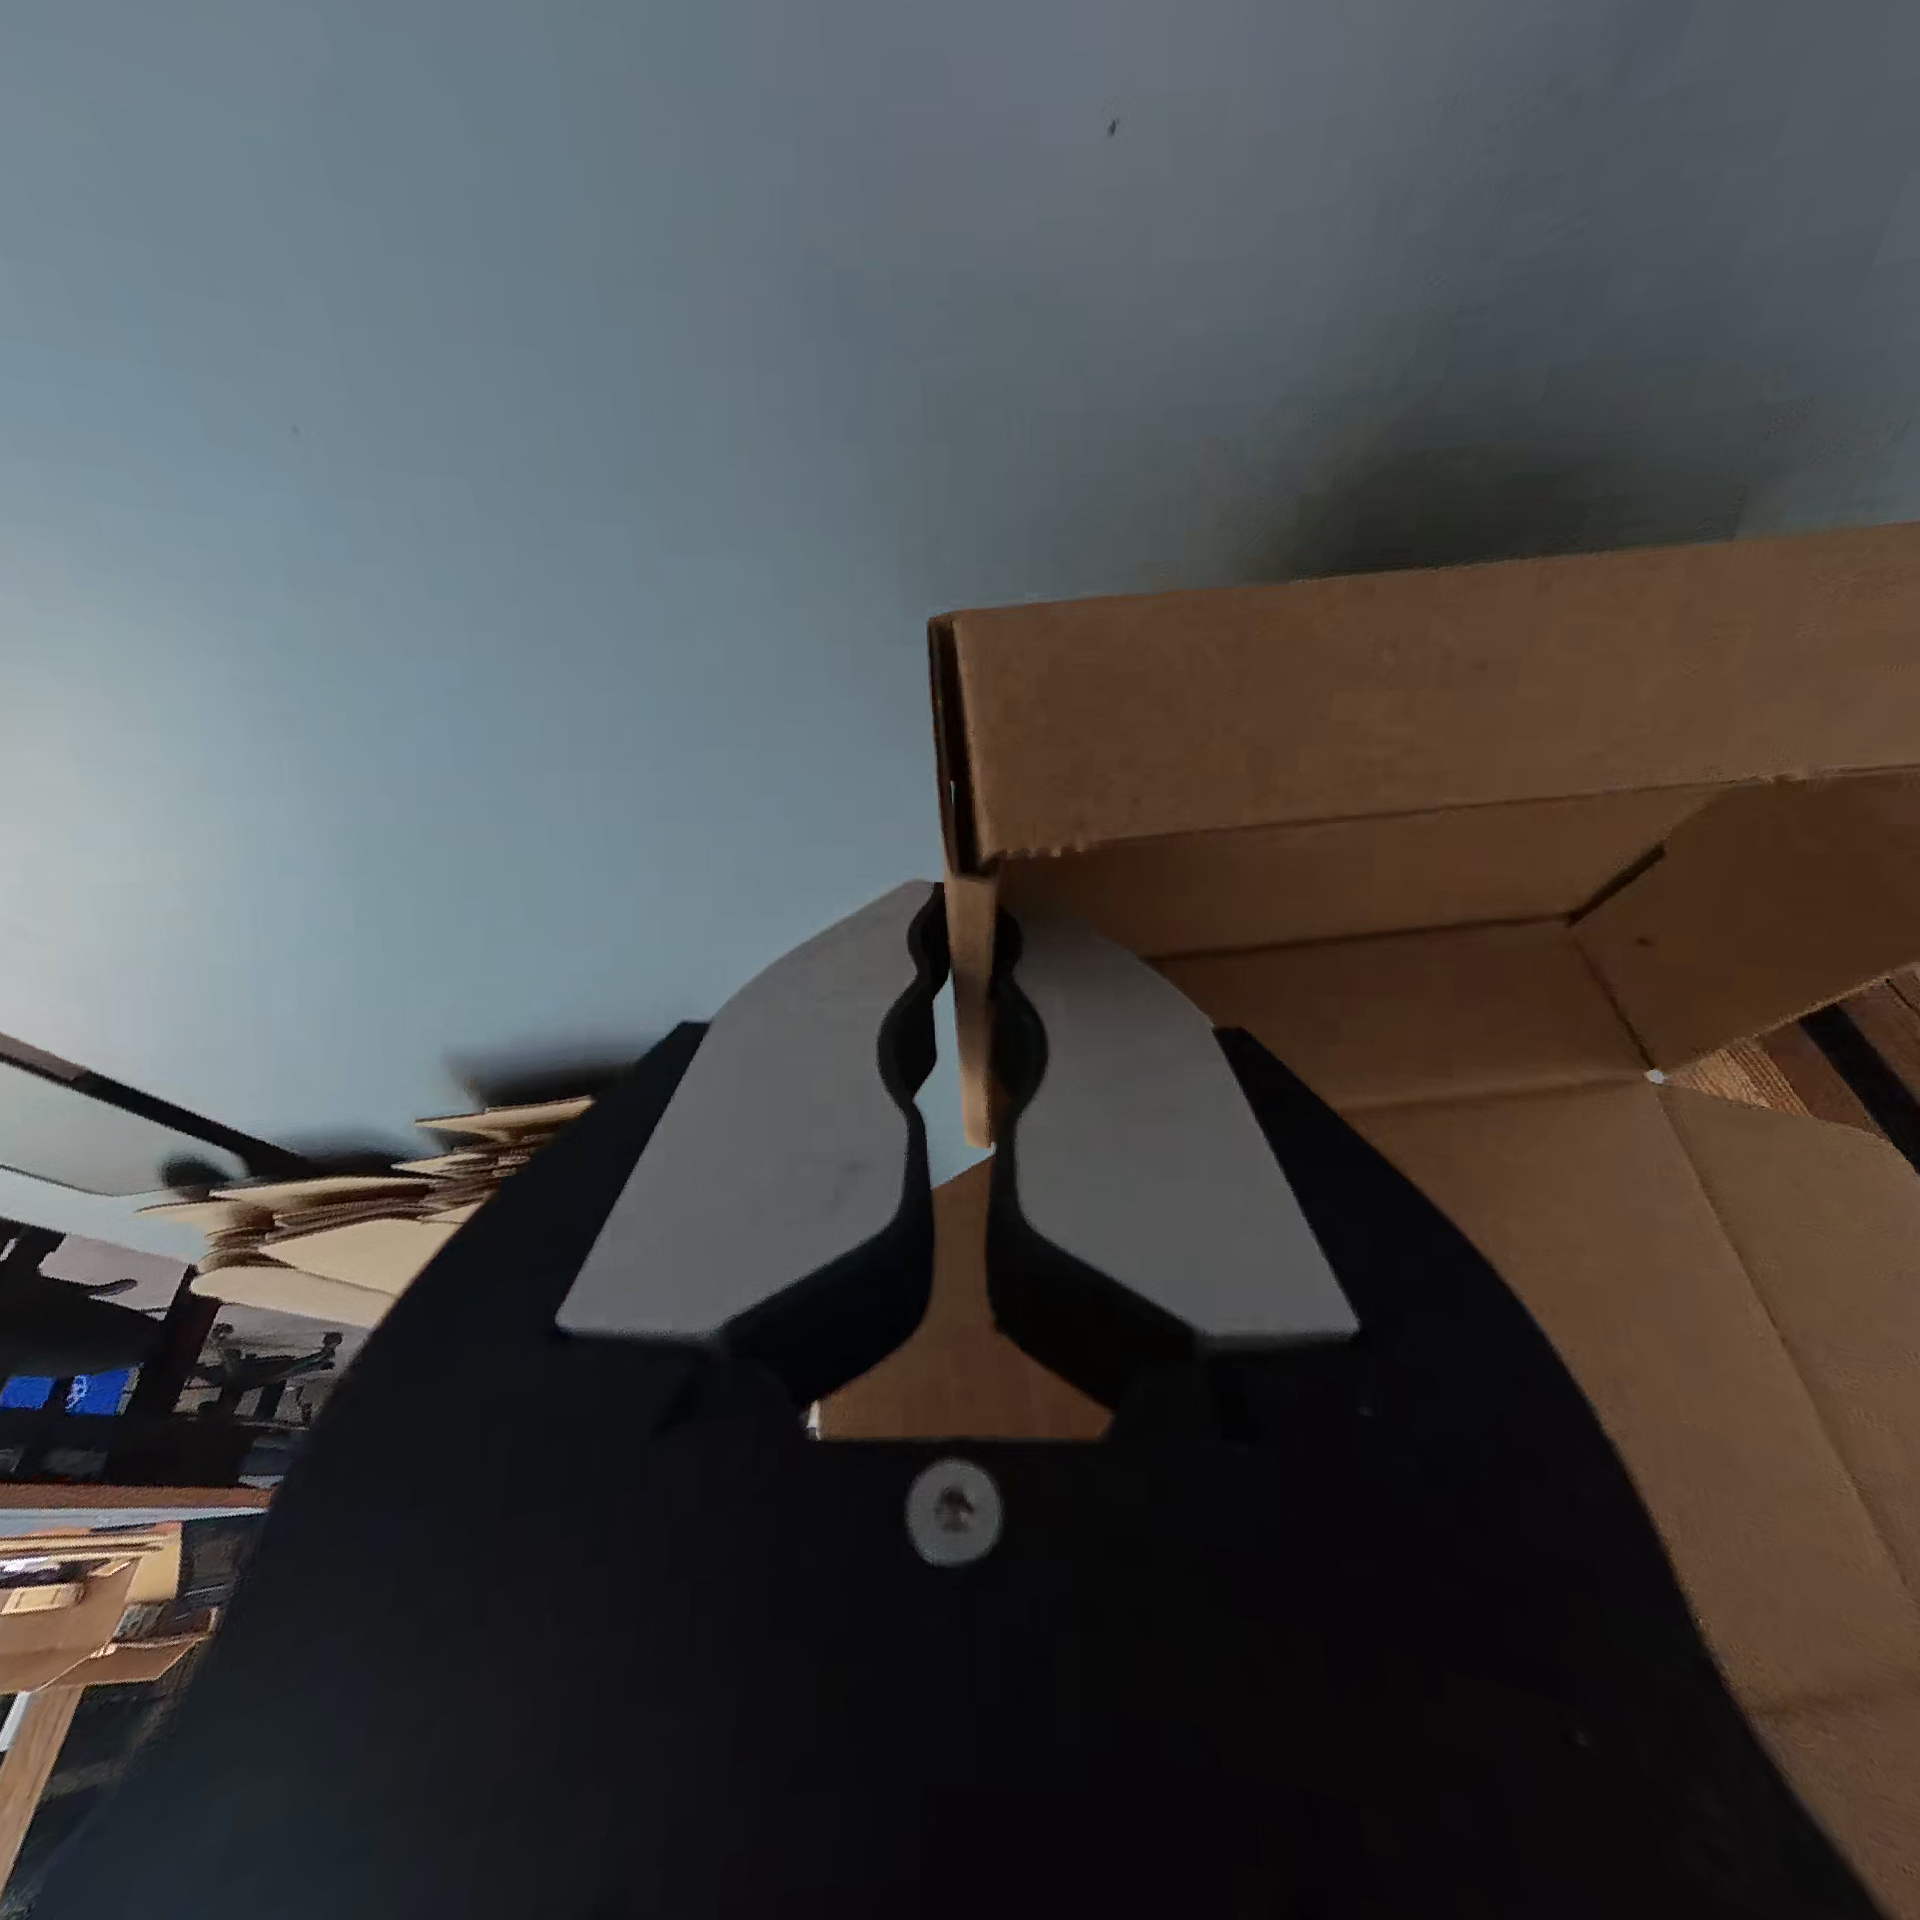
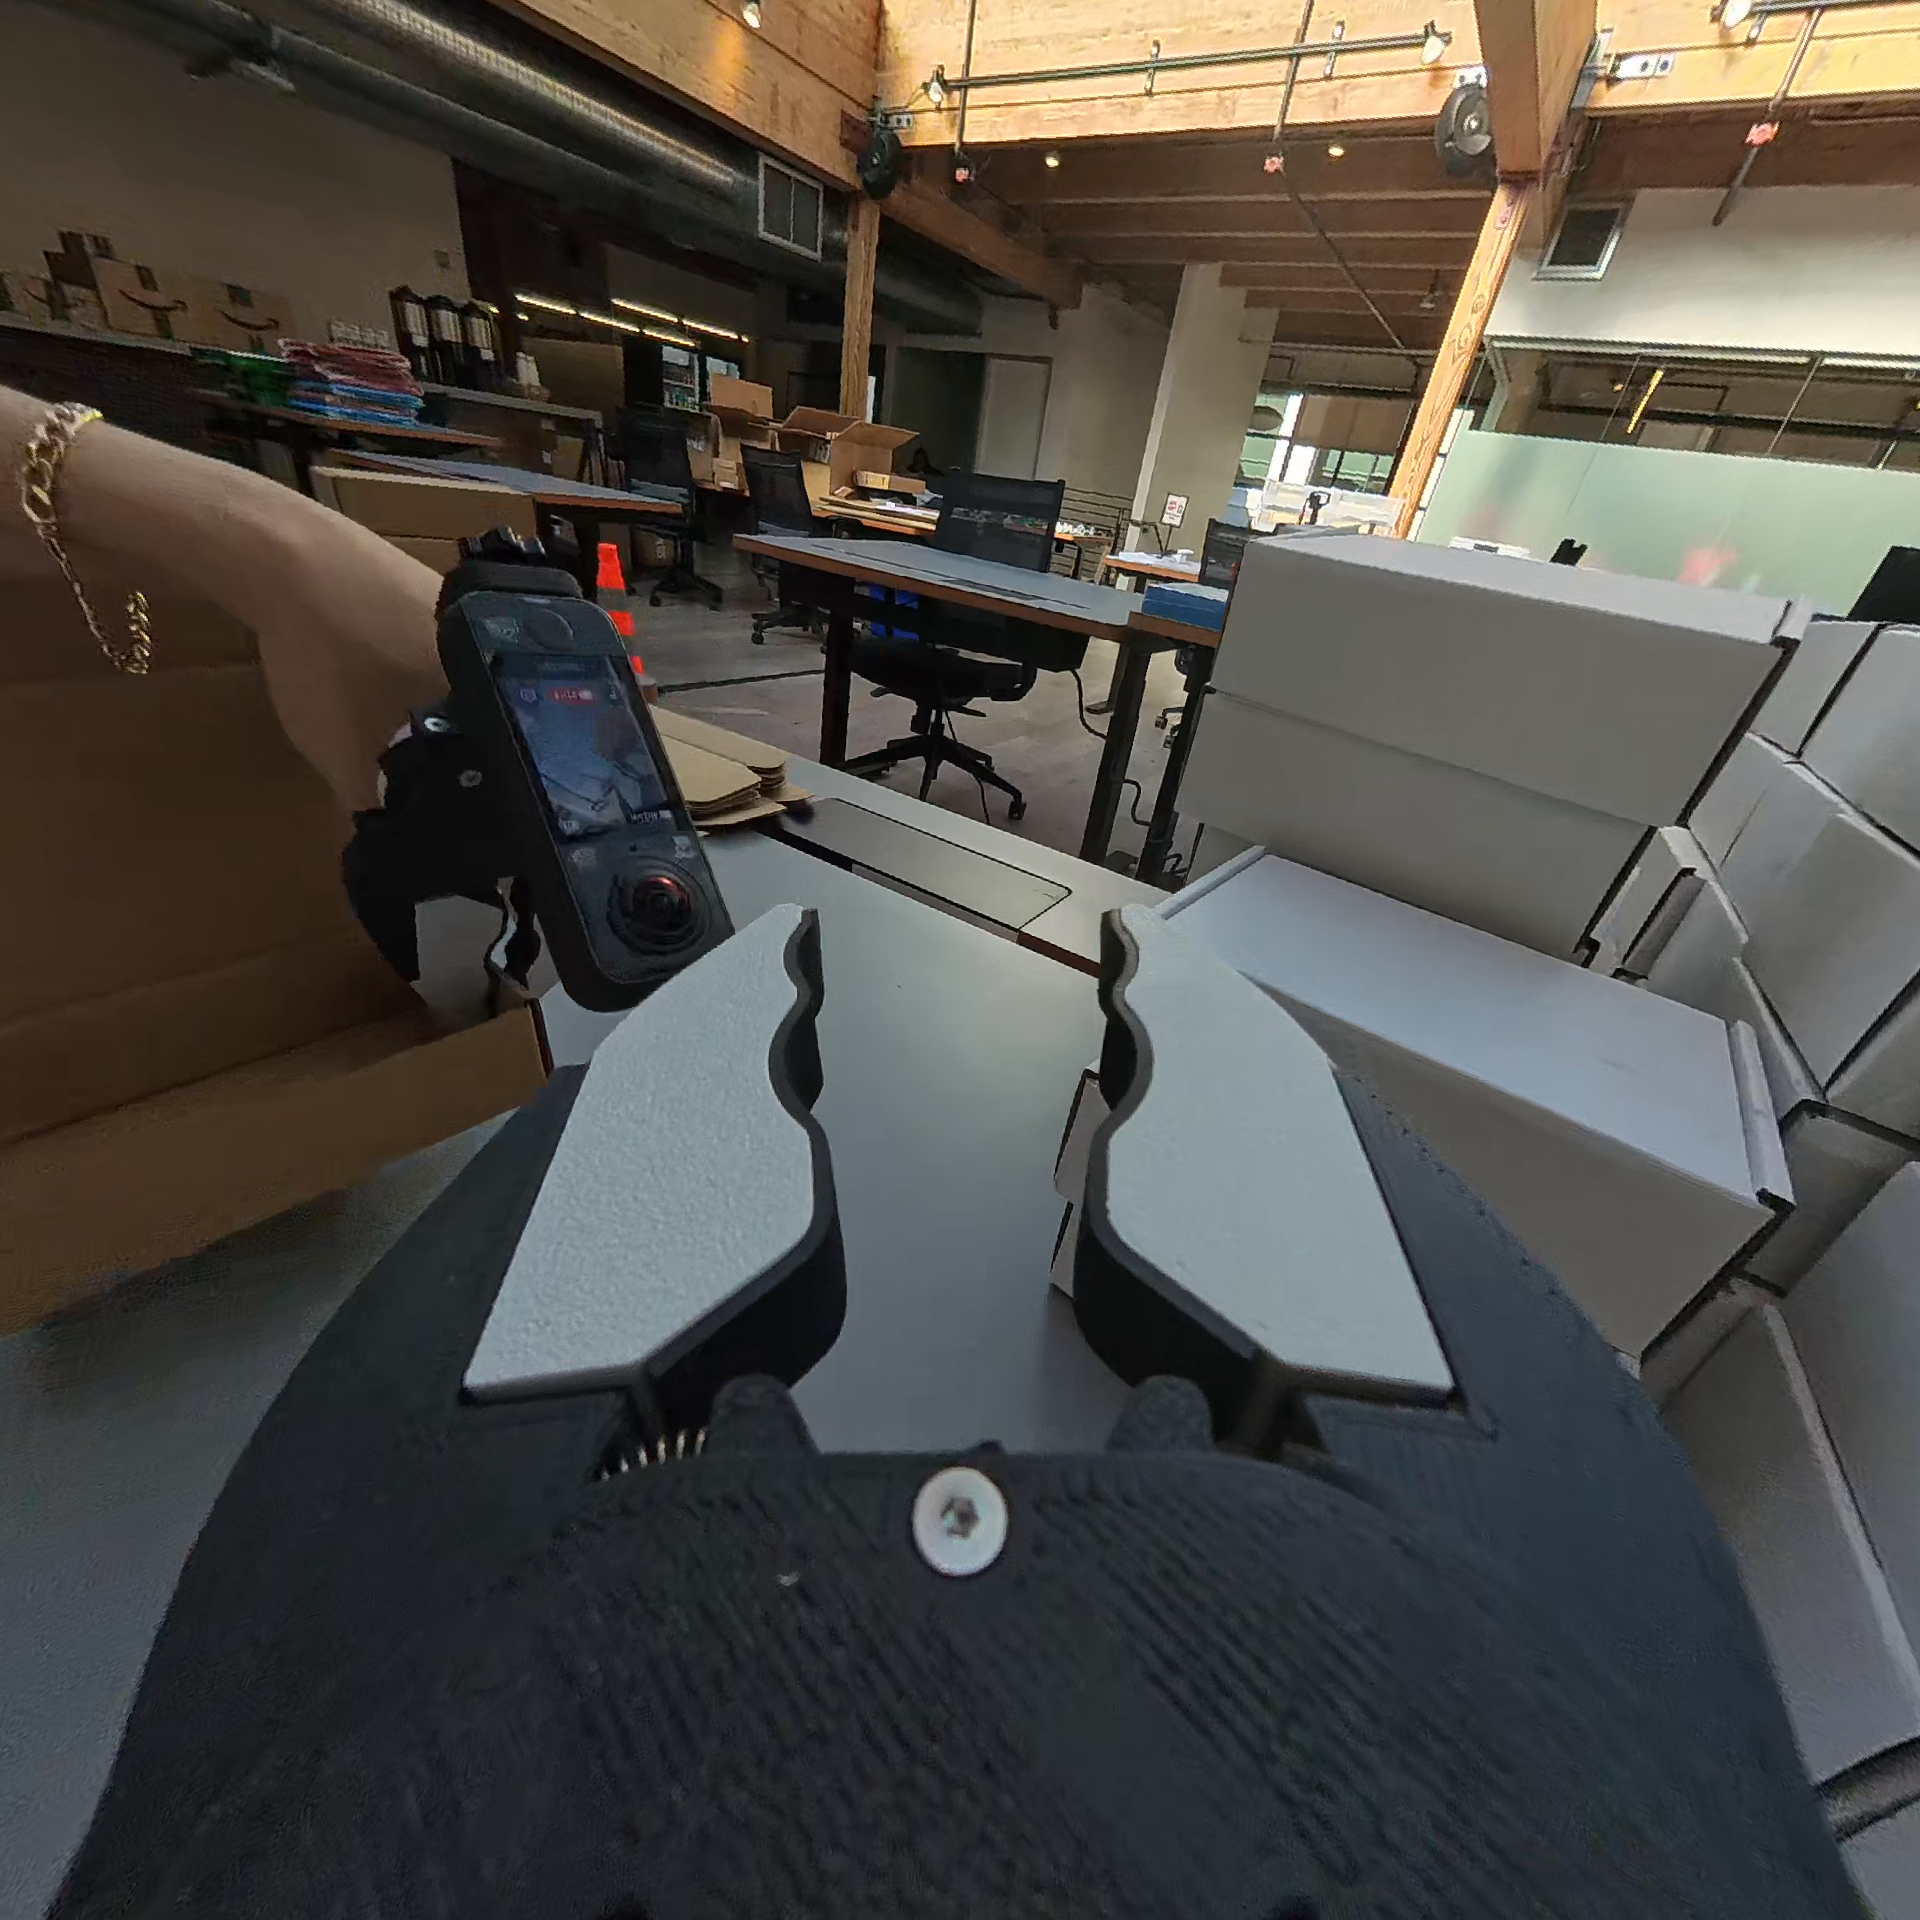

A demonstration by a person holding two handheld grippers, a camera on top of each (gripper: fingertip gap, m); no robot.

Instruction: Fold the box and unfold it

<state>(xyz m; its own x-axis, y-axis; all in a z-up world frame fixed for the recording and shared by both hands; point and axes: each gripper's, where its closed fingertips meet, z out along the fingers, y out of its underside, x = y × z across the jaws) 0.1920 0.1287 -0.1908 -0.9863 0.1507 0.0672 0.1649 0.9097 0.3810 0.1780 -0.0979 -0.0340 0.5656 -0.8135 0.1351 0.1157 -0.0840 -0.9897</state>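
Observation:
A brown cardboard box point(image 1: 1455, 727) lies on the dark grey table, partly folded, with its side walls raised. My left gripper point(image 1: 971, 935) is shut on the box's near corner flap point(image 1: 975, 1039), which stands upright between the pads. The box also shows at the left of the right wrist view point(image 2: 208, 935), with the left gripper and its camera point(image 2: 582, 800) at its corner, held by a person's hand. My right gripper point(image 2: 961, 935) is open and empty above the table, to the right of the box.
Stacked white boxes point(image 2: 1507, 883) stand close on the right. Flat cardboard blanks point(image 2: 727, 779) lie farther back on the table point(image 2: 935, 1039). Desks and office chairs point(image 2: 935, 675) stand beyond the table edge. An orange cone point(image 2: 613, 592) stands on the floor.

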